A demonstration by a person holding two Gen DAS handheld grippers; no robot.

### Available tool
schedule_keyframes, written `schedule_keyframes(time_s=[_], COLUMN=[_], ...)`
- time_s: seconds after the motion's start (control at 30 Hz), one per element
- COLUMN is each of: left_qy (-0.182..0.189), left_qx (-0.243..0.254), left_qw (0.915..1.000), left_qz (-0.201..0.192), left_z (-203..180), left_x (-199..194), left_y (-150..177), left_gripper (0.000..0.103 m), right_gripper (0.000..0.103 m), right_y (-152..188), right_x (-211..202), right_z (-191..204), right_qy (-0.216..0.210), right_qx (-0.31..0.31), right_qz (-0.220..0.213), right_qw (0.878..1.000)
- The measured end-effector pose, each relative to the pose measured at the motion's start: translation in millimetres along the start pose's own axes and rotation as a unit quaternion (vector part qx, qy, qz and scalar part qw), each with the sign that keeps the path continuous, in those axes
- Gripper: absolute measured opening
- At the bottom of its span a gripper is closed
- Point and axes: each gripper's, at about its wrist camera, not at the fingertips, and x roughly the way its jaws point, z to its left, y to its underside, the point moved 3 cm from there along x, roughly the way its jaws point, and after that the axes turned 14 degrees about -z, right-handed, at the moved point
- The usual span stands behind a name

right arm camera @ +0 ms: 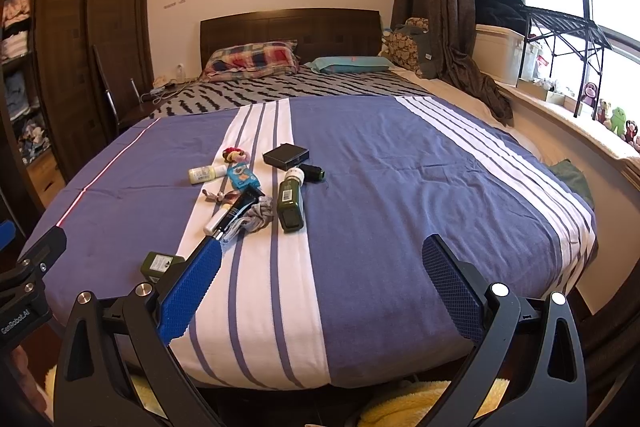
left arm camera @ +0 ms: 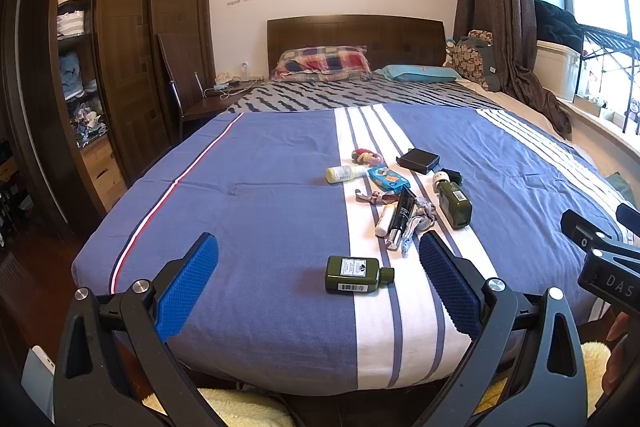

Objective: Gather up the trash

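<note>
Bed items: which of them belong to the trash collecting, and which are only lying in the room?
Likely job: near green bottle, far green bottle, black tube, black box.

Only lying about: plaid pillow, teal pillow, chair.

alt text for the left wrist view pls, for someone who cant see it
The open left gripper hovers over the foot of a blue and white striped bed, framing a dark green bottle lying on its side. Farther up the bed sits a cluster of small items, including a second green bottle, a black box and a black tube.
</note>
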Motion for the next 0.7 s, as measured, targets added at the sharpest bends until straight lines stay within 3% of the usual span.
schedule_keyframes(time_s=[0.7], left_qy=[0.0], left_qx=[0.0], left_qw=[1.0], left_qz=[0.0], left_z=[5], left_x=[2], left_y=[-7], left_gripper=[0.095], right_gripper=[0.101], right_y=[2], right_x=[-4], right_z=[11], right_qy=[0.004], right_qx=[-0.006], right_qz=[-0.01], right_qw=[1.0])
